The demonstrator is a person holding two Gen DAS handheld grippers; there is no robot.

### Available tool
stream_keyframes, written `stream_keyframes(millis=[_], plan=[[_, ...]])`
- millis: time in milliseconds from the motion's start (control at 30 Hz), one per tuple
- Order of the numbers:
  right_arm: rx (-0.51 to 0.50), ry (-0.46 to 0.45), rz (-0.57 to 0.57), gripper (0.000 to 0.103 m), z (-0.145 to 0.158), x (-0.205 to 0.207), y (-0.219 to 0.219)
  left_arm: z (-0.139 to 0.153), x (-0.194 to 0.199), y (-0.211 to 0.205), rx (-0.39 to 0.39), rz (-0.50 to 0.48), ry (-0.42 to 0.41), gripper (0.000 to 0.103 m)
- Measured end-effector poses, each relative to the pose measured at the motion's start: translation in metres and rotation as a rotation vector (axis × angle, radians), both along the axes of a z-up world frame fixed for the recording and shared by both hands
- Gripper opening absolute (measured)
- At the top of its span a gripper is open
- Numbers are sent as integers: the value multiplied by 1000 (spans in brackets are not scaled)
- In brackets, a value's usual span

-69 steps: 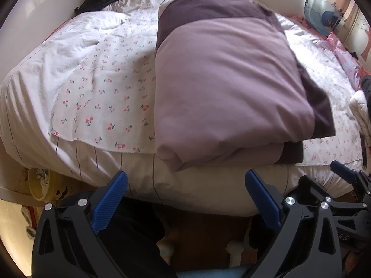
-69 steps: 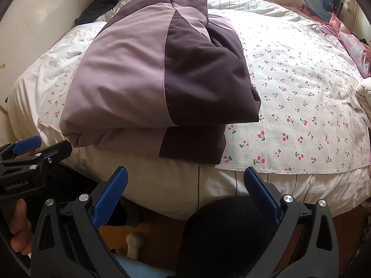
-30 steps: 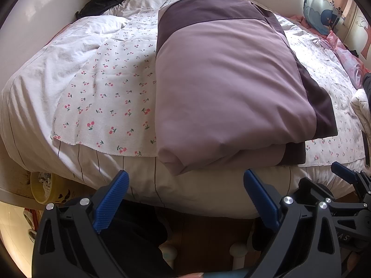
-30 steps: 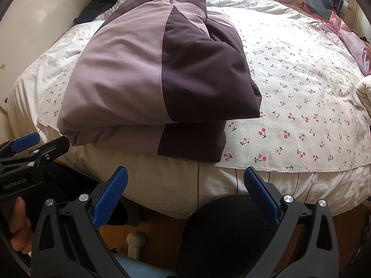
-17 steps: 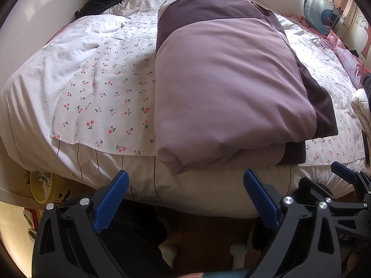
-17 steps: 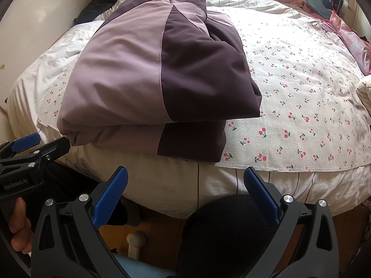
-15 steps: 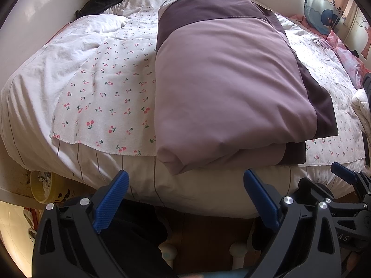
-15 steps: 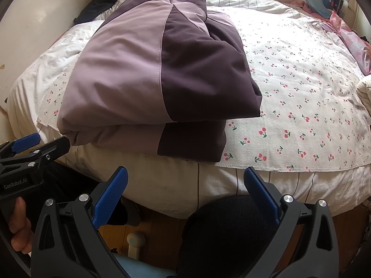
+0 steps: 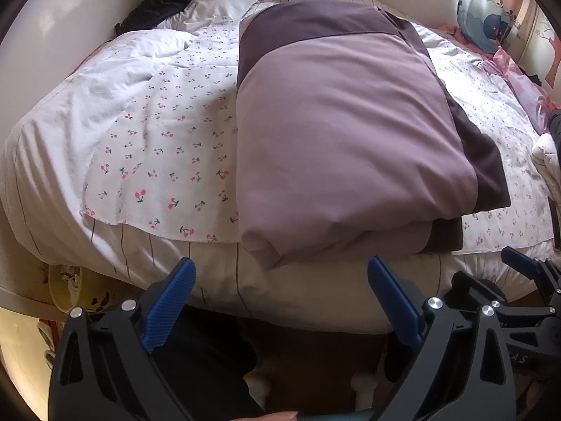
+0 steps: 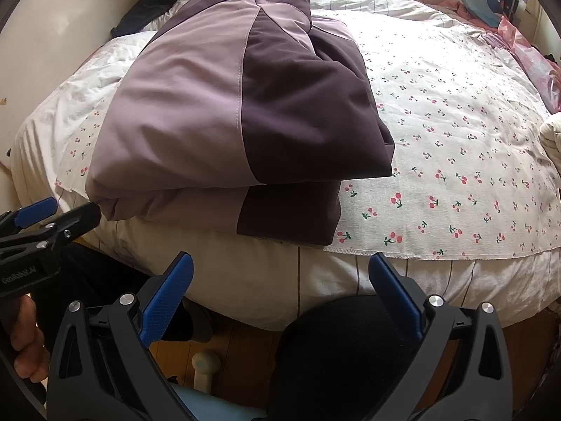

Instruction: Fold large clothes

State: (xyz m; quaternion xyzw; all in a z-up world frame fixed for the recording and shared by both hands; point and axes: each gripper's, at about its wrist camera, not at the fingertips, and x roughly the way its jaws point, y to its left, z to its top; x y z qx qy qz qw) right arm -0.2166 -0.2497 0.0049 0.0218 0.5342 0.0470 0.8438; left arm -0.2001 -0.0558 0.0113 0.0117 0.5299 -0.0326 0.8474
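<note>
A large lilac and dark-purple padded jacket [image 9: 343, 140] lies folded in a thick stack on the cherry-print cloth [image 9: 168, 154] near the bed's front edge; it also shows in the right wrist view [image 10: 224, 119]. My left gripper [image 9: 280, 298] is open and empty, held below the bed edge in front of the stack's left corner. My right gripper [image 10: 280, 284] is open and empty, below the bed edge in front of the stack's right corner. The left gripper also shows at the left of the right wrist view [image 10: 35, 231].
The bed [image 10: 266, 280] has a white striped quilt. Dark clothes [image 9: 164, 0] lie at the far left, a blue cushion [image 9: 491, 24] and pink items [image 10: 533, 56] at the far right. A yellow bowl [image 9: 70, 291] sits low left. Wooden floor [image 10: 242, 354] lies below.
Almost nothing has moved. Both grippers stay open and hover in front of the bed edge; the folded jacket lies unchanged.
</note>
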Motion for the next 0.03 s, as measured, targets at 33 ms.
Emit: stream_keyframes(millis=[33], plan=[[0,0,0,97,0,0,0,-1,0,0,-5,0,5,95]])
